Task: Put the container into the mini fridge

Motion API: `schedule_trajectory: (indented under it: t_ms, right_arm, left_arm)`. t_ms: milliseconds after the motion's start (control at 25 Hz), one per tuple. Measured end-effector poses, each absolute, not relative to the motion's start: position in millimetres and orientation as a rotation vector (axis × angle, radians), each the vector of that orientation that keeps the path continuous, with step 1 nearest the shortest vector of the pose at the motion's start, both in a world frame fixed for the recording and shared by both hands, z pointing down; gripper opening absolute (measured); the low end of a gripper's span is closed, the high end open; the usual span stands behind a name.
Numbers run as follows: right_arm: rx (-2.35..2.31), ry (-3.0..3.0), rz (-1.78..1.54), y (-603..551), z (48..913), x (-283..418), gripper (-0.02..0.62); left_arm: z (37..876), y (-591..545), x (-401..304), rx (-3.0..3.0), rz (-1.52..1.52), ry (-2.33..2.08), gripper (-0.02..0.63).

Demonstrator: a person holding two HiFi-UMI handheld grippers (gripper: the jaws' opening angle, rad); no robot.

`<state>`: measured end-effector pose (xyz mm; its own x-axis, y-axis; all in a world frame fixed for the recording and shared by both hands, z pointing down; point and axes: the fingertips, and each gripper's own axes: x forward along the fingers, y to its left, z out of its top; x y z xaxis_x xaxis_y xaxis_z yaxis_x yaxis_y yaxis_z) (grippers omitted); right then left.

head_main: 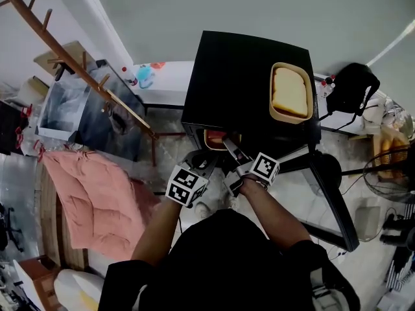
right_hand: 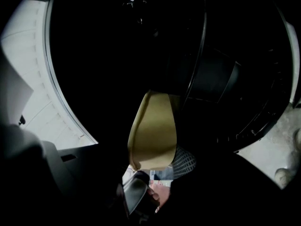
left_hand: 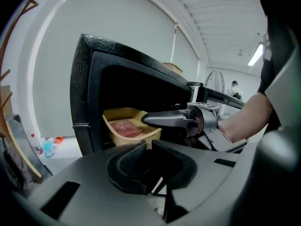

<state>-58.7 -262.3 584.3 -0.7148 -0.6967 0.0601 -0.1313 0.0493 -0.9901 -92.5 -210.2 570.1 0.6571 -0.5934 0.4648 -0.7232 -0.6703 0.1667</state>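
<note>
Where the container point(left_hand: 126, 127) sits: straight ahead of the right gripper point(right_hand: 157, 173), in the mouth of the open mini fridge point(left_hand: 89, 79), partly inside.
Right gripper: clamped on the container's near rim, one jaw on either side of the wall.
Left gripper point(left_hand: 150, 145): jaws together and empty, with the right gripper just ahead of it.
Handling: a shallow tan tray, probably stiff plastic and fairly light. The pink meat inside could slide if it tips.
Hold: the one-sided rim grip likely suffices if the tray is pushed in level.
</note>
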Motion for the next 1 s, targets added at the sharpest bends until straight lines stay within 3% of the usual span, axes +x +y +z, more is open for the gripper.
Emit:
schedule_trajectory:
  t_ms: [240,560,1000]
  right_arm:
    - [-0.783,1.951,-1.723,-255,582,-55,0.293]
    - [-0.881,2.077,-1.674,-231,580,-23,0.302]
    - [-1.327,2.775,-0.941,-241,561,-13,0.253]
  left_arm:
    - [577,-215,-85,2.505,0.536,-1.080,0.043]
    - [574,-228,-90,2.391,0.431,-1.196,0.043]
    - [575,-240,-94,2.355,0.445,-1.268,0.043]
